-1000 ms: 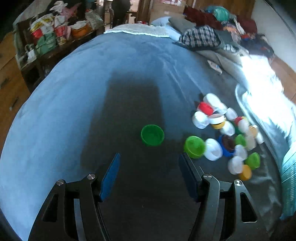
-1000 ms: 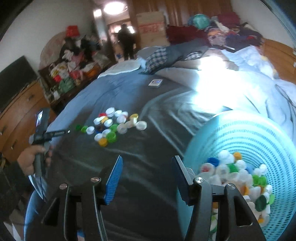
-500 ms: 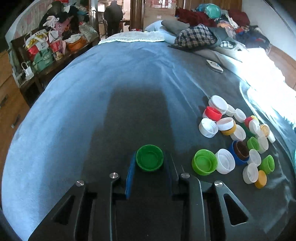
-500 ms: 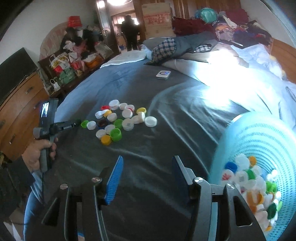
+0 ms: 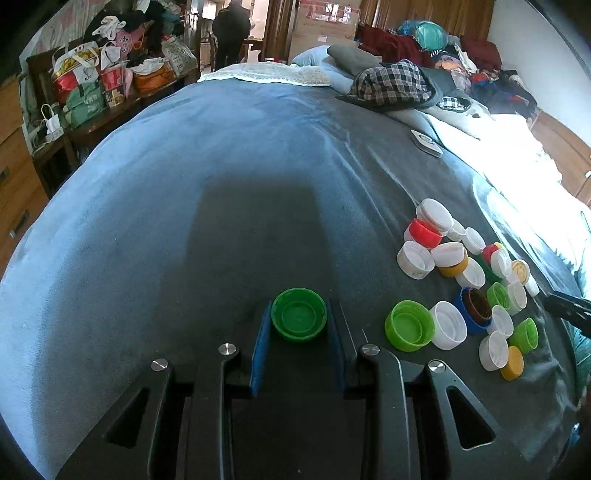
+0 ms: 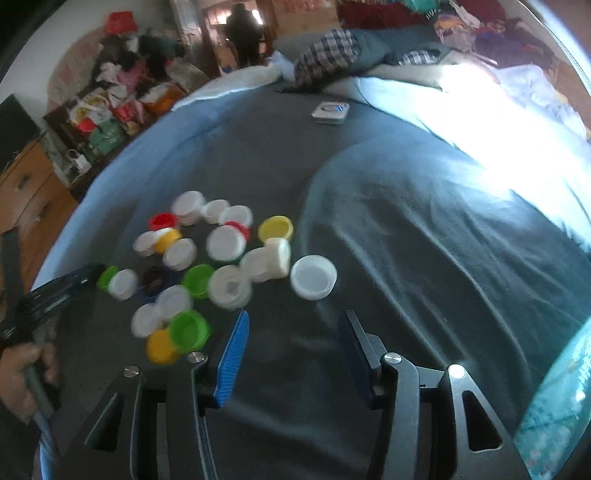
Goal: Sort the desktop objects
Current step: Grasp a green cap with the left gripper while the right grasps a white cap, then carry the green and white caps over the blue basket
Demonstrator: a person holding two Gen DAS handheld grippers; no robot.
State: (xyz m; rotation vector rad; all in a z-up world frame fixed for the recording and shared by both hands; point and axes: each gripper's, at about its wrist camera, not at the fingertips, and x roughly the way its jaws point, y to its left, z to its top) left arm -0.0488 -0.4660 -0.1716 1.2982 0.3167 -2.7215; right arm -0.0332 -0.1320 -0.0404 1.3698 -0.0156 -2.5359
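In the left wrist view my left gripper (image 5: 298, 325) is shut on a dark green bottle cap (image 5: 299, 319), open side up, low over the dark blanket (image 5: 221, 229). A pile of white, green, red, yellow and blue caps (image 5: 461, 280) lies to its right. The right wrist view shows my right gripper (image 6: 293, 317) open with nothing between its fingers, just short of that cap pile (image 6: 207, 266). A lone white cap (image 6: 313, 277) lies right ahead of it. The left gripper (image 6: 55, 291) shows at the left edge, held by a hand (image 6: 22, 373).
The rim of a teal mesh basket (image 6: 554, 413) shows at the lower right. A small white device (image 6: 330, 112) lies farther up the bed. Piled clothes (image 5: 391, 85) sit at the head. Bags on a shelf (image 5: 85, 88) and a standing person (image 5: 231, 26) are at the back left.
My left jaws have closed on the green cap. My right gripper has swung left and down, away from the basket and up to the cap pile.
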